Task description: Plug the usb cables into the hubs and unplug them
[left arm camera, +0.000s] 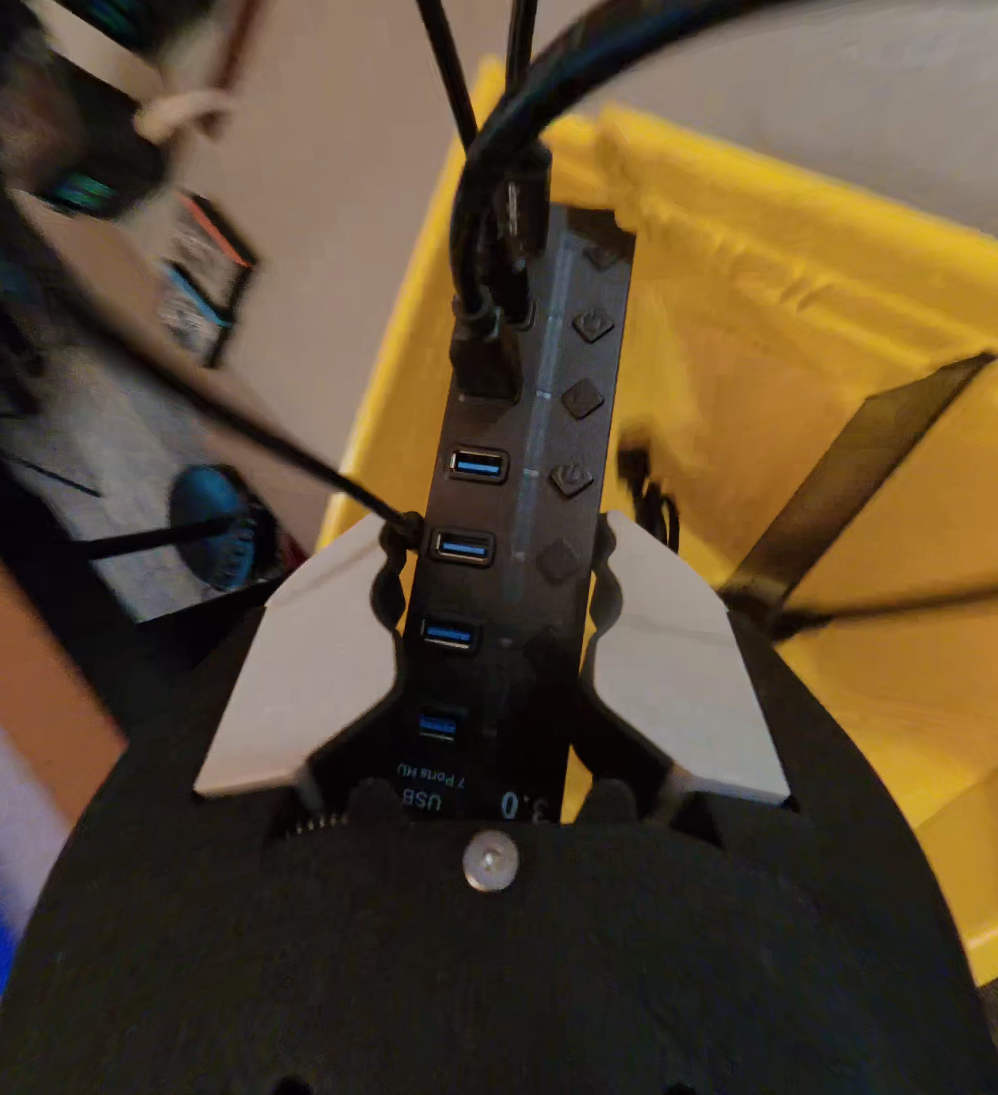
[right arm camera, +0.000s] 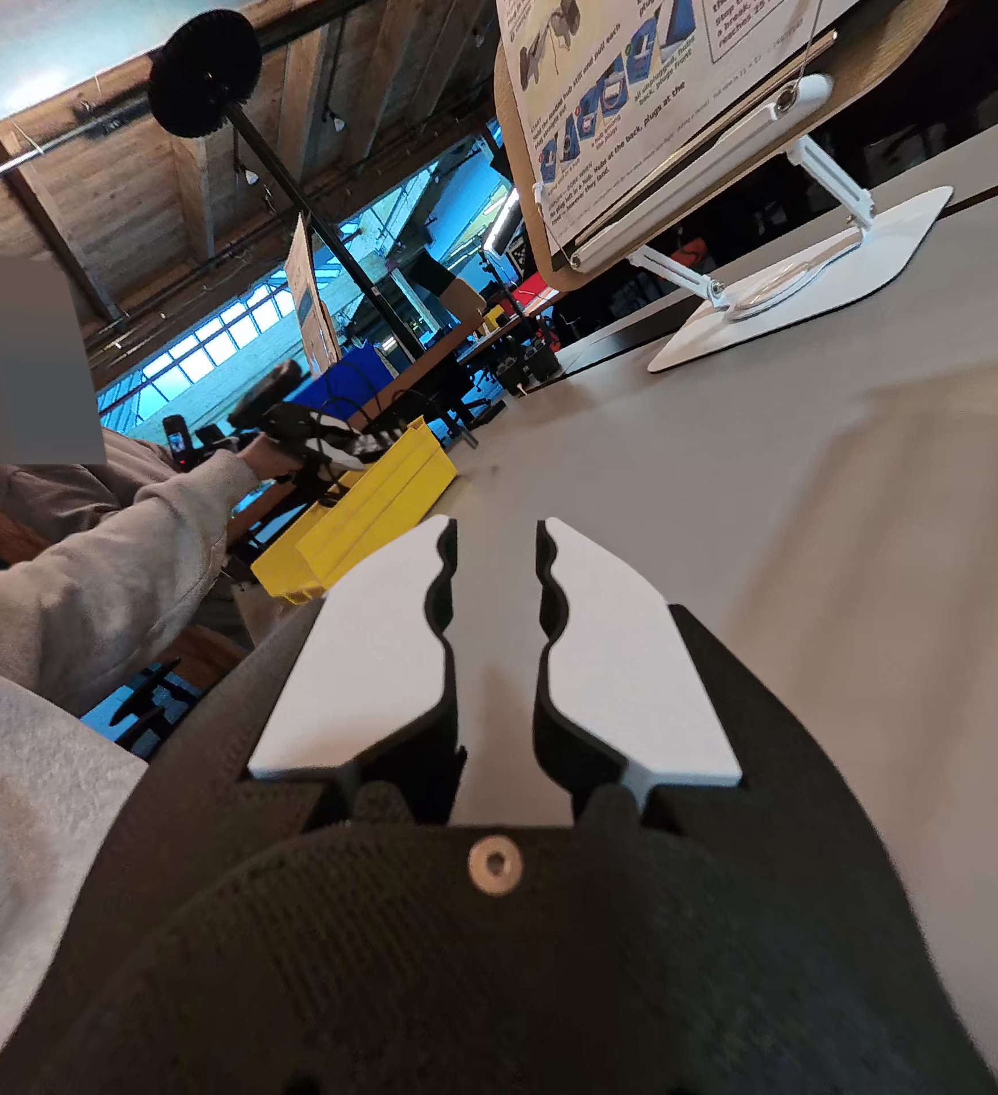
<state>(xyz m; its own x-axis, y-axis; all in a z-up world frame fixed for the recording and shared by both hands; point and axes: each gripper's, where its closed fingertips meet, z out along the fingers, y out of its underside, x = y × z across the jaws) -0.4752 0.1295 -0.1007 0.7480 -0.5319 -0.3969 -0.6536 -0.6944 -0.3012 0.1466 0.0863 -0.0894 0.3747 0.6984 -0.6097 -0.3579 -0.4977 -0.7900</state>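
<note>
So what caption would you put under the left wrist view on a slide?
Left gripper clamps a black USB hub over a yellow bin, black cables plugged into its far ports.

pale grey table (right arm camera: 722,474) with yellow bin (right arm camera: 366,521) near its edge and white stand base (right arm camera: 810,284)

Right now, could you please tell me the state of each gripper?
Left gripper: closed on the black USB hub.
Right gripper: open, holding nothing, above the grey table.
</note>
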